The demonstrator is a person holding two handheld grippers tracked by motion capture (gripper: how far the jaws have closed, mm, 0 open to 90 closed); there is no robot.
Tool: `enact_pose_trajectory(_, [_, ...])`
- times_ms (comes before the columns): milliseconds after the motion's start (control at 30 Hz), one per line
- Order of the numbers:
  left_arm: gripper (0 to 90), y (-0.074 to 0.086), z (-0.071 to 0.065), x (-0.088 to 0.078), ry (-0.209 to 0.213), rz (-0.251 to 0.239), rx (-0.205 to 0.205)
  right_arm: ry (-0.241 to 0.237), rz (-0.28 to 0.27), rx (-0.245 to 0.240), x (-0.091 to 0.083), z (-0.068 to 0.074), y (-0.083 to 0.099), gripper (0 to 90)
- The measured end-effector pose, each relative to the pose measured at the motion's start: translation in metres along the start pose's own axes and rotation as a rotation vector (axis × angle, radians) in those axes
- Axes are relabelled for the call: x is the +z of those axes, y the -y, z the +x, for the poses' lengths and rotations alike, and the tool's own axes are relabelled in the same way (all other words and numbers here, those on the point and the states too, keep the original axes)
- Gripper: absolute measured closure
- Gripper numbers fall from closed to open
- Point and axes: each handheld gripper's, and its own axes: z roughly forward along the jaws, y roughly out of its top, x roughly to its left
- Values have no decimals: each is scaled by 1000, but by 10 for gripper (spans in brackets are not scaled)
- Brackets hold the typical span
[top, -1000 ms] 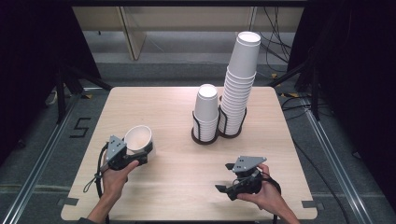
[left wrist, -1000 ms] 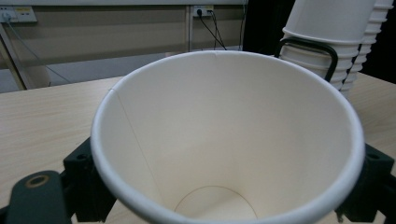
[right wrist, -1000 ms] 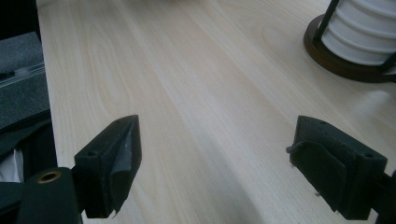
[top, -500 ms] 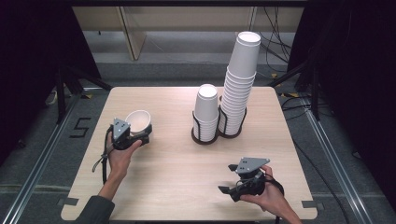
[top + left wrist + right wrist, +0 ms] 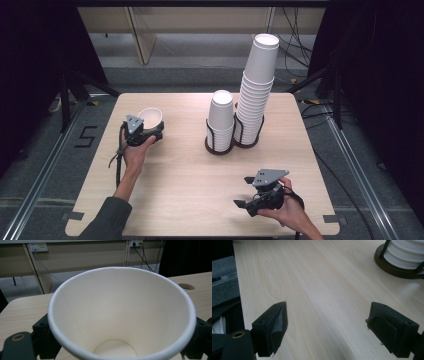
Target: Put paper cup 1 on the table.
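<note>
The table (image 5: 190,190) runs off my right gripper view. The paper cup (image 5: 120,315) at its left side hides my left gripper's (image 5: 150,134) pads; those jaws, just easing apart, flank it. My right gripper (image 5: 245,204) gapes wide, empty.

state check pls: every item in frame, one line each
paper cup: upright, mouth up, empty, sits between the left tool's jaws.
left tool: jaws either side of the cup and just been opening; grip unclear.
right tool: open, nothing between the jaws, low over the table.
short cup stack: upside down, in a dark holder.
tall cup stack: upside down, in its holder, leaning slightly.
</note>
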Motion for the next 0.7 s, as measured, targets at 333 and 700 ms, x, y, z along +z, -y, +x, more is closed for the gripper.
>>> enact_pose_trajectory(333, [108, 10, -5, 19, -17, 32, 29, 1, 5, 9, -1, 1, 1, 172])
enact_pose_trajectory(700, [95, 13, -1, 28, -5, 34, 31, -6, -1, -13, -1, 0, 1, 172])
